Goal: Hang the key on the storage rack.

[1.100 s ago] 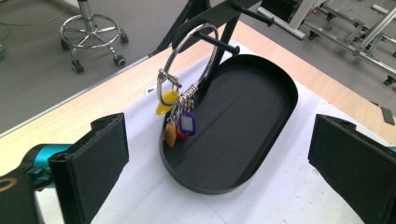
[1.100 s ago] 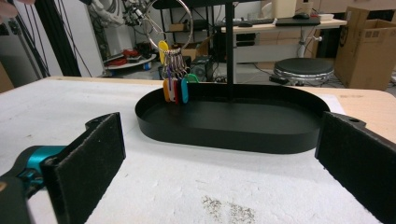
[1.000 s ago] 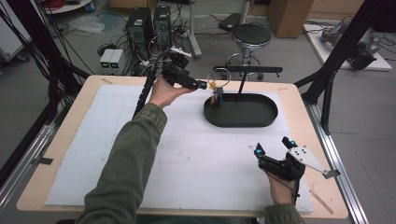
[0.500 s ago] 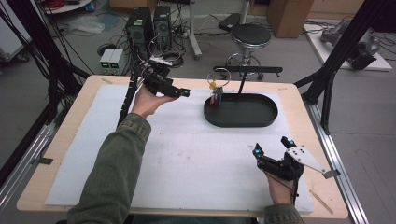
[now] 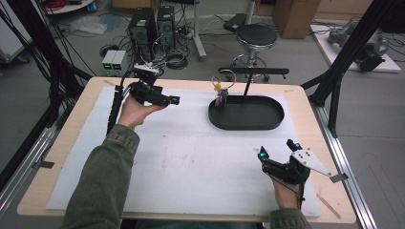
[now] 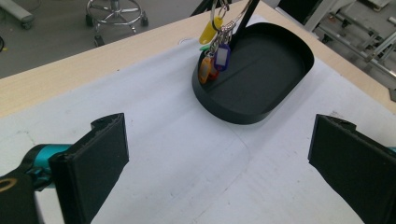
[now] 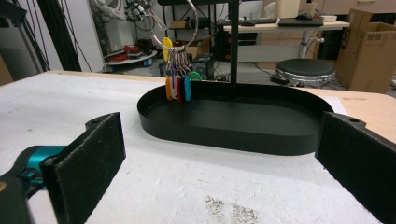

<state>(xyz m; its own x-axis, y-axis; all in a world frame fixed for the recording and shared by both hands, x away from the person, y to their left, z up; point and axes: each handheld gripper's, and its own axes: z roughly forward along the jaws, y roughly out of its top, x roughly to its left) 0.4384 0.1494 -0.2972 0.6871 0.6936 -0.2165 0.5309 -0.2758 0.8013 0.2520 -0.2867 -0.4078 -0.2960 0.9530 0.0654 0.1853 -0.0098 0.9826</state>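
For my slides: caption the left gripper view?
Open left gripper faces key tags hanging over a black tray.

Olive-green sleeves; black claws with teal joints

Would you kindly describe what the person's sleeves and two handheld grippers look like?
Both forearms wear olive-green sleeves. The left gripper is black with a black cable trailing from it. The right gripper is black, topped by a grey three-cornered plate. Each has flat black rectangular jaws with teal parts at the base.
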